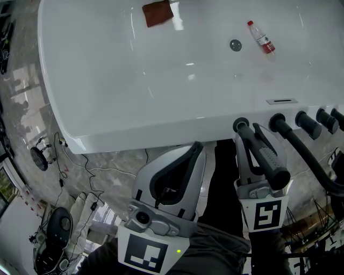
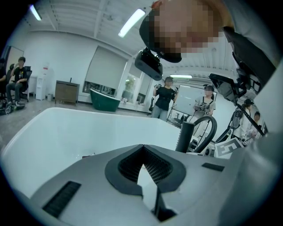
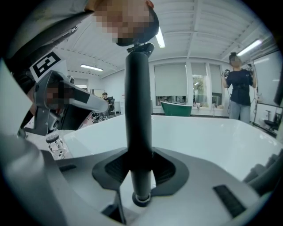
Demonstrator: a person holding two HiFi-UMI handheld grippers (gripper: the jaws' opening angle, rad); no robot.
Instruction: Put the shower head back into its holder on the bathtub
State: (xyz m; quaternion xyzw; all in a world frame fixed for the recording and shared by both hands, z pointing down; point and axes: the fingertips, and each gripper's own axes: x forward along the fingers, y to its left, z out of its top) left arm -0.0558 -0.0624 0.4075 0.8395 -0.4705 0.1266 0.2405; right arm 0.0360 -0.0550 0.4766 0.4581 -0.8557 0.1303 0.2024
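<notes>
The black shower head (image 1: 267, 156) stands nearly upright at the white bathtub's (image 1: 161, 137) near rim, and my right gripper (image 1: 244, 134) is shut on its handle. In the right gripper view the shower head (image 3: 139, 110) rises between the pads of the right gripper (image 3: 140, 176), with its ringed lower end just above the jaws' base. A black hose (image 1: 306, 158) curves away to the right from a row of black knobs (image 1: 307, 124) on the rim. To the left of it, my left gripper (image 1: 198, 147) is shut and holds nothing, short of the tub wall. The left gripper (image 2: 148, 194) faces the tub (image 2: 66, 132).
Inside the tub lie a brown cloth (image 1: 157, 13), a clear bottle (image 1: 261, 37) and the drain (image 1: 235, 45). Cables (image 1: 86, 172) and black devices (image 1: 56, 225) lie on the marble floor to the left. People (image 2: 164, 97) stand beyond the tub.
</notes>
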